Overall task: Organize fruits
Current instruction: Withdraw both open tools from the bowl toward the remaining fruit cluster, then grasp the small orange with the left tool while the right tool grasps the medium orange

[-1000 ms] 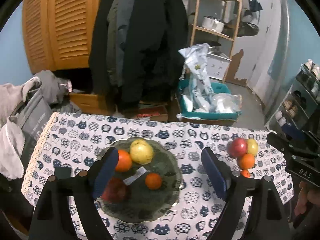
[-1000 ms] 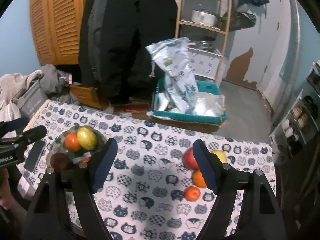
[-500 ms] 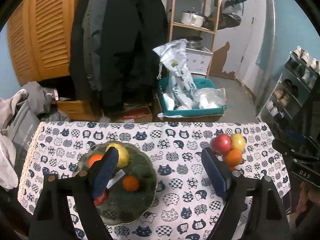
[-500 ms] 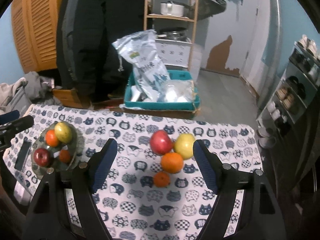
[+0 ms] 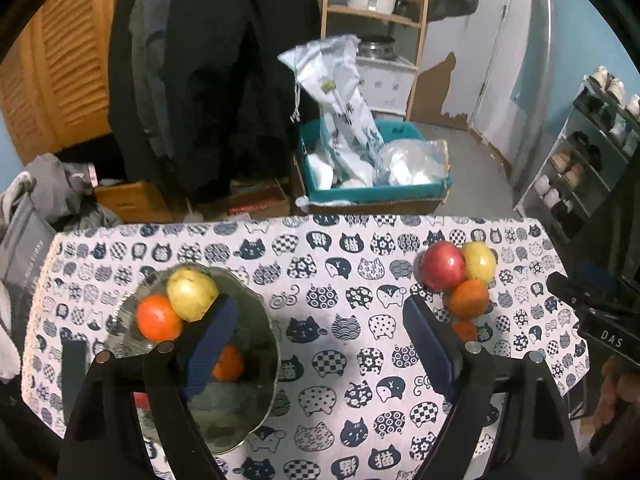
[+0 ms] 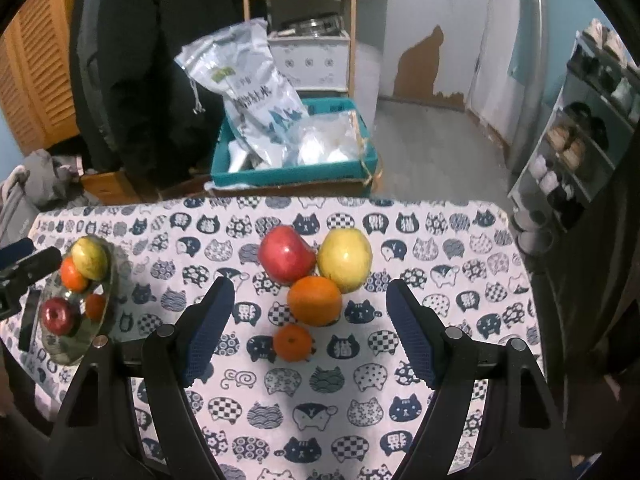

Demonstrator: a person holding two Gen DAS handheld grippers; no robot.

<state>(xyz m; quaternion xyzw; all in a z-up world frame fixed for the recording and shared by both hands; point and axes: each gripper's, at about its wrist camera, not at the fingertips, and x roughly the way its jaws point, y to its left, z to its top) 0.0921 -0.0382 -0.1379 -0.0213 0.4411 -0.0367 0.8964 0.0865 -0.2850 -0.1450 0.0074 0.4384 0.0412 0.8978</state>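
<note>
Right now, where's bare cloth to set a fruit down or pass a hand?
Widest bare cloth: between the glass plate and the loose fruit cluster led by the red apple, plus the near strip below the small orange. Crowded: the plate, holding four fruits, and the cluster, where pieces touch. Both tools hang open above.

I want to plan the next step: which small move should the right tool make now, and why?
Probably lower the right tool over the small orange. It lies nearest, between the open fingers, apart at the front of the loose pile, while the glass plate already holds four fruits.
</note>
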